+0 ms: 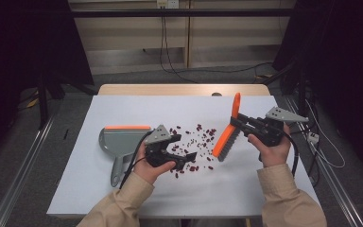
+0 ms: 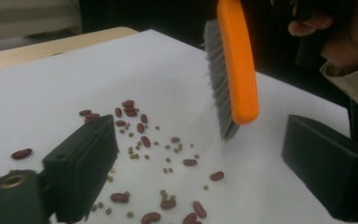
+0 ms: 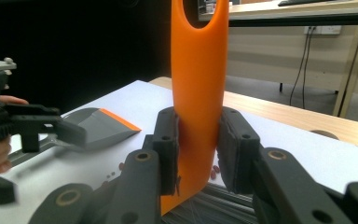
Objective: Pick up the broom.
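Two right gripper (image 3: 198,154) jaws clamp the orange brush (image 3: 198,84) handle.

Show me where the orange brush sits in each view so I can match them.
High view: brush right of centre, held in the right tongs, bristles down.
Left gripper view: brush at top centre, above the scattered beans.
Right gripper view: its orange handle upright, clamped at centre.
Shared landmark: the grey dustpan.

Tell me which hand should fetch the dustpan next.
Left, probably. The left gripper is open and empty, close beside the dustpan. The right gripper is clamped on the brush, across the scattered beans.
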Motion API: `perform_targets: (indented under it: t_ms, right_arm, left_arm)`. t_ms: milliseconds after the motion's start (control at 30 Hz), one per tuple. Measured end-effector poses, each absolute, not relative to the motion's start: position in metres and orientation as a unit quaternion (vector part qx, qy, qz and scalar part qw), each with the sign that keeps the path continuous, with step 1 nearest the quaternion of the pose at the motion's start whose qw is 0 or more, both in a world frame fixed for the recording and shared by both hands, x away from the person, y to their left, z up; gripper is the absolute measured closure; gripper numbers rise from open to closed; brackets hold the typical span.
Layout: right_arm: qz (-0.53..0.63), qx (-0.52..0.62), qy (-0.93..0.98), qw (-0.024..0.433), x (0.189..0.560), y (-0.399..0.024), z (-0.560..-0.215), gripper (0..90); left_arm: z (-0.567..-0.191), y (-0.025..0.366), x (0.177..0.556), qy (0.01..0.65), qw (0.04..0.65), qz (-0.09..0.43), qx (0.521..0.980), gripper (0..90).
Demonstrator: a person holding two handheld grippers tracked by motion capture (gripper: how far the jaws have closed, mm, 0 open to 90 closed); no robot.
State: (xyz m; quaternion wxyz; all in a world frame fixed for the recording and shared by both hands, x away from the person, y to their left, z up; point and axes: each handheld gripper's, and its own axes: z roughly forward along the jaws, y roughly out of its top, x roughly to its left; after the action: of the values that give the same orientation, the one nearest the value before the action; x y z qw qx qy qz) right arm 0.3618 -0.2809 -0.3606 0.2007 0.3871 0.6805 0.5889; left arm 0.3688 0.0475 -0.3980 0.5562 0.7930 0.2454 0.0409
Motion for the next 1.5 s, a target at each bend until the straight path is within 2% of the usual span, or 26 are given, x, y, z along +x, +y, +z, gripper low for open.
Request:
perform_targets:
  t_ms: [100,267,467,500,533,567,800,867,967,1133,1300,1500]
  right_arm:
    - [0.590,0.382,0.684,0.196,0.365,-0.272,-0.359,70.3]
    - [0.592,0.376,0.687,0.190,0.370,-0.257,-0.357,70.3]
    - [0.591,0.372,0.692,0.184,0.376,-0.241,-0.358,70.3]
    - [0.589,0.367,0.696,0.183,0.377,-0.238,-0.358,70.3]
    - [0.590,0.367,0.695,0.183,0.378,-0.236,-0.358,70.3]
    - [0.589,0.367,0.696,0.183,0.378,-0.233,-0.359,70.2]
    - [0.591,0.374,0.691,0.180,0.384,-0.221,-0.361,68.4]
    - [0.593,0.377,0.689,0.180,0.385,-0.219,-0.360,61.1]
    - [0.587,0.384,0.686,0.192,0.384,-0.214,-0.359,44.0]
    - [0.579,0.413,0.674,0.199,0.380,-0.210,-0.362,30.8]
    - [0.566,0.429,0.680,0.184,0.379,-0.202,-0.370,25.3]
    - [0.564,0.447,0.673,0.171,0.381,-0.192,-0.376,24.8]
  left_arm:
    - [-0.401,0.032,0.372,0.247,0.549,0.033,0.798,19.0]
    - [-0.408,0.016,0.375,0.247,0.538,0.029,0.806,36.4]
    - [-0.412,0.008,0.378,0.260,0.534,0.022,0.804,46.9]
    - [-0.412,0.008,0.378,0.261,0.530,0.026,0.806,51.0]
    - [-0.412,0.008,0.378,0.261,0.530,0.028,0.806,61.6]
    - [-0.412,0.009,0.378,0.270,0.526,0.031,0.806,68.5]
    - [-0.411,0.015,0.377,0.297,0.515,0.055,0.802,70.7]
    - [-0.410,0.017,0.378,0.304,0.518,0.064,0.797,70.7]
    - [-0.409,0.022,0.379,0.314,0.522,0.074,0.790,70.8]
    - [-0.407,0.029,0.383,0.332,0.525,0.089,0.779,70.9]
    - [-0.407,0.032,0.385,0.347,0.526,0.102,0.770,70.9]
    - [-0.409,0.030,0.385,0.349,0.523,0.116,0.769,70.9]
